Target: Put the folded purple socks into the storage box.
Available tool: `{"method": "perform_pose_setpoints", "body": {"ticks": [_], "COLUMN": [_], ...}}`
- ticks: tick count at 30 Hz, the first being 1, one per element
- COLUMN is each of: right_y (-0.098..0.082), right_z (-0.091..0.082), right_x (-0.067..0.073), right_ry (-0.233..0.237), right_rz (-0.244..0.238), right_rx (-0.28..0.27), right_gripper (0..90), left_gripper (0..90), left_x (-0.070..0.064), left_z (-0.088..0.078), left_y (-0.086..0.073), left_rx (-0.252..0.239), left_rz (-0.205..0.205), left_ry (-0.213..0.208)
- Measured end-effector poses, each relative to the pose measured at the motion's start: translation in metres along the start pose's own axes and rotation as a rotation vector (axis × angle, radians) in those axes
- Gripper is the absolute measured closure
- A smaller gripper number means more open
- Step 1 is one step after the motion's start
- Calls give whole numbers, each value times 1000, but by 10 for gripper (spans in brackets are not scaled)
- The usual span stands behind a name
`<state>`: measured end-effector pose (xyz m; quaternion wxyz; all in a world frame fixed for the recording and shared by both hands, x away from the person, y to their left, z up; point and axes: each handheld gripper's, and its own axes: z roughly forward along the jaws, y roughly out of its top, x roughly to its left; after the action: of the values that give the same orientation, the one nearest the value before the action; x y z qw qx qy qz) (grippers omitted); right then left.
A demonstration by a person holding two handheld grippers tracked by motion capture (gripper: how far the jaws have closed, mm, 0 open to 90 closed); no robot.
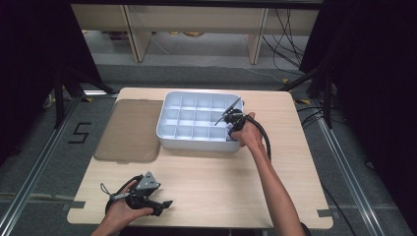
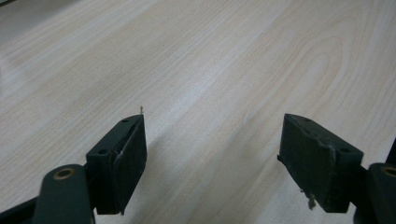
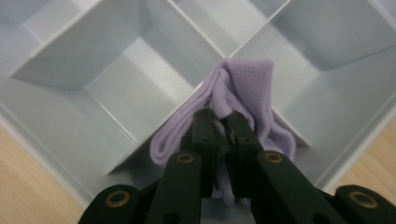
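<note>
In the right gripper view the two black jaws of the right gripper (image 3: 223, 122) stand nearly together, pinched on a fold of a pale purple sock (image 3: 243, 93). The cloth bunches up between the pads and spills out on both sides of them; its lower part is hidden behind the jaws and the gripper's arms. The sock lies against the crossing of two dividers just beyond the jaw tips, draped into a compartment at a corner of the white divided tray (image 3: 60, 70); how far down it reaches I cannot make out. In the high view the right gripper (image 1: 232, 118) sits over the tray's near right corner, the hand covering most of it, and only a sliver of purple shows by the wrist. To the tray's left a brown tinted lid (image 1: 129, 130) lies flat on the table (image 1: 211, 182). The left gripper (image 2: 212, 154) has its jaws wide apart with nothing between them, only bare wood grain; in the high view it rests low at the table's near left edge, well apart from the tray.
</note>
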<state>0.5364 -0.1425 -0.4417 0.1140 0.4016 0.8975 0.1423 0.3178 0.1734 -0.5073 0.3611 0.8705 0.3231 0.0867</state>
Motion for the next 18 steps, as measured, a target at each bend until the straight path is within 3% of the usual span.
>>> {"method": "perform_pose_setpoints", "body": {"ticks": [2, 10, 13, 18], "right_y": [-1, 0, -1, -7], "right_z": [6, 8, 2, -21], "right_x": [-1, -3, -2, -12], "right_ry": [5, 20, 15, 49], "right_rz": [4, 14, 21, 54], "right_rx": [15, 28, 4, -78], "right_gripper": [846, 839, 780, 734], "left_gripper": [229, 229, 229, 229], "left_x": [1, 0, 1, 1], "left_z": [0, 1, 0, 1], "left_y": [0, 0, 0, 0], "left_rx": [4, 8, 7, 6], "left_rz": [19, 25, 28, 3], "left_ry": [-2, 1, 3, 5]}}
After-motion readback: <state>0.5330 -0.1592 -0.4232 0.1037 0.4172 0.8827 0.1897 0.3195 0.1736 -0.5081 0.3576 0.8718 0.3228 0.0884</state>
